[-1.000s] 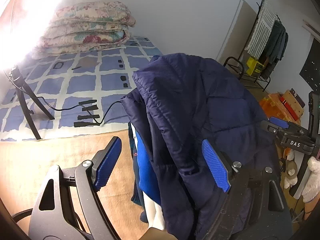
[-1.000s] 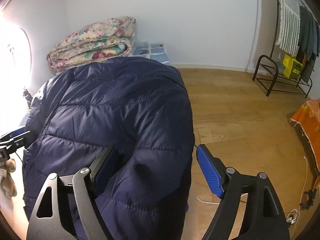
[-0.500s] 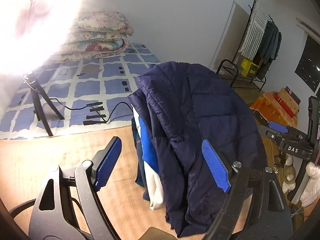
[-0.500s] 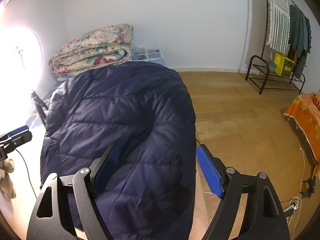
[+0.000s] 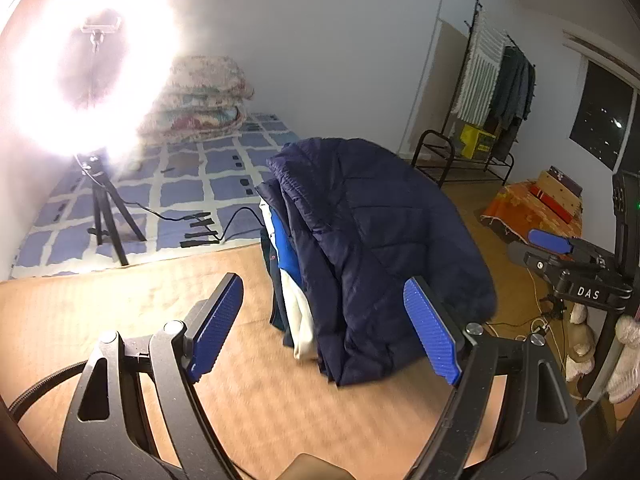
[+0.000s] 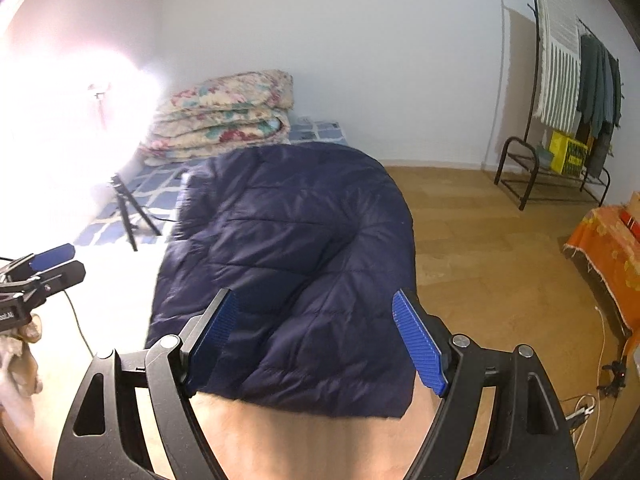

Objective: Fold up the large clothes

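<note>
Backing both grippers away from folded navy quilted puffer jacket, which sits atop a stack of other garments (blue and white layers visible at 9 o'clock edge of stack) on tan floor mat. Left gripper released: blue ribbed pads wide apart, nothing between them, jacket at 12 o'clock beyond the fingertips. Right gripper likewise released: pads splayed, jacket surface seen past them, no pad pressing on the fabric.

Risk, as a judgement: puffy fill likely to spring back and unroll the top fold once unattended; stack appears to lean toward 9 o'clock in left wrist view, so could slump or slide off the lower garments. Cable running across patterned blue-and-white mat at 11 o'clock of stack could snag on a later pass.

Versus a second ago: jacket smaller and further off in both views, more floor mat showing beneath the left pads; ring light now fully in frame at 10 o'clock. Jaw opening unchanged on both. Jacket shape itself appears the same.
</note>
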`<state>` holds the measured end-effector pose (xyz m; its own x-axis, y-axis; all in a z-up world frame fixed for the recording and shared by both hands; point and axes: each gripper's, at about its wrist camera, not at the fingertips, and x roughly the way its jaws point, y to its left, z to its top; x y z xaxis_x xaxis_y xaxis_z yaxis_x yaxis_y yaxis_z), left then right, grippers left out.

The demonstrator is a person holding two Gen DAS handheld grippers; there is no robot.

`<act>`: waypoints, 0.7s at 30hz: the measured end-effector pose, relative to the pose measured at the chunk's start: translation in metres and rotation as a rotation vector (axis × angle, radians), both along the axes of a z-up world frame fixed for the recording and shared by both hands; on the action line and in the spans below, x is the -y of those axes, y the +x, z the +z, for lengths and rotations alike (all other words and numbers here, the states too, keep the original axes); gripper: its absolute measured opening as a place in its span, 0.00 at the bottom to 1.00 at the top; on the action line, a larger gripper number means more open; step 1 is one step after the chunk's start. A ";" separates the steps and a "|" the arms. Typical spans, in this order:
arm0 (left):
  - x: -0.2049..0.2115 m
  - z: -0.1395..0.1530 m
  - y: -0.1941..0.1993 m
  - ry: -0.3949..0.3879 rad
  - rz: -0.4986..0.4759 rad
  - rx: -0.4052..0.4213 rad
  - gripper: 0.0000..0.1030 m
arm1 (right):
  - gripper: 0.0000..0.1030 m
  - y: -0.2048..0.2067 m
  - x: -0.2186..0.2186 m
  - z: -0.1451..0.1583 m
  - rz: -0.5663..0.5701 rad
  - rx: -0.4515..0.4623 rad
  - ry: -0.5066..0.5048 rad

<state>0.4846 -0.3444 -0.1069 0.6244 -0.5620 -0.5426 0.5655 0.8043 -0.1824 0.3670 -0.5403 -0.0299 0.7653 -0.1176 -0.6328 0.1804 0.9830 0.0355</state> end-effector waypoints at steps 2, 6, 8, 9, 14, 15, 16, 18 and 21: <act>-0.010 0.008 -0.016 -0.012 0.002 0.013 0.82 | 0.77 -0.012 -0.009 0.005 0.005 0.012 0.004; -0.036 0.027 -0.057 -0.013 0.016 0.054 0.82 | 0.77 -0.039 -0.033 0.019 0.026 0.021 -0.019; -0.048 0.037 -0.078 -0.002 0.020 0.076 0.82 | 0.77 -0.053 -0.046 0.026 0.036 0.027 -0.039; -0.055 0.041 -0.089 0.002 0.023 0.085 0.82 | 0.77 -0.058 -0.051 0.030 0.040 0.032 -0.043; -0.088 0.059 -0.140 0.014 0.037 0.114 0.83 | 0.77 -0.097 -0.082 0.050 0.061 0.061 -0.042; -0.096 0.062 -0.150 0.014 0.042 0.114 0.83 | 0.77 -0.103 -0.086 0.053 0.064 0.064 -0.040; -0.100 0.064 -0.156 0.013 0.045 0.114 0.83 | 0.77 -0.111 -0.092 0.056 0.068 0.069 -0.041; -0.117 0.068 -0.176 0.008 0.054 0.113 0.83 | 0.78 -0.126 -0.106 0.062 0.075 0.075 -0.055; -0.135 0.072 -0.202 0.010 0.067 0.117 0.83 | 0.78 -0.146 -0.127 0.068 0.079 0.080 -0.079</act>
<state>0.2826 -0.2096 -0.0351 0.7198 -0.5118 -0.4690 0.5275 0.8425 -0.1097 0.2211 -0.4135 0.0381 0.8218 -0.1023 -0.5605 0.1022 0.9943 -0.0316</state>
